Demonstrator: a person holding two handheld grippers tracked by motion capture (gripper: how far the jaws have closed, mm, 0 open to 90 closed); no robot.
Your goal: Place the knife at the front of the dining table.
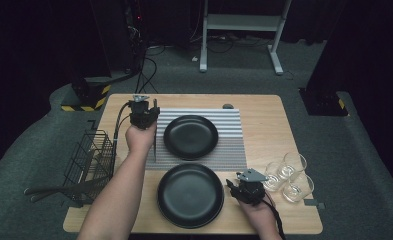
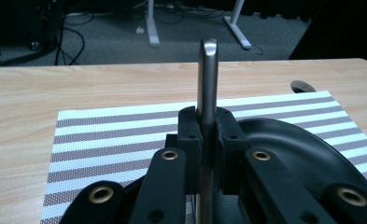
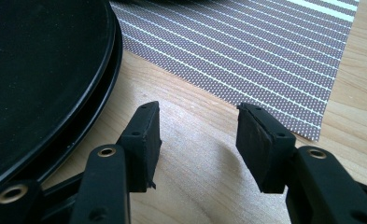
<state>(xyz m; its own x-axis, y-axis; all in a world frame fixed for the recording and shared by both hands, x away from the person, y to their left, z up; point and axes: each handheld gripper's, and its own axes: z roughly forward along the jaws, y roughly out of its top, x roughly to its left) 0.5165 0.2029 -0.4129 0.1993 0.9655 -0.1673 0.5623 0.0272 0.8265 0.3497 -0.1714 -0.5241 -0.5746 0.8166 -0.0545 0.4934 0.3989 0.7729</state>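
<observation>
My left gripper is shut on a slim metal utensil, whose rounded handle end rises between the jaws in the left gripper view. It hovers over the left edge of the striped placemat, beside the far black plate. A second black plate lies on the bare wood near the front edge. My right gripper is just right of that plate. Its jaws stand open over bare wood with nothing between them, the plate's rim close on their left.
A black wire basket with dark utensils hangs off the table's left side. Three clear glasses stand at the right edge, close behind my right hand. A small grommet sits at the table's back.
</observation>
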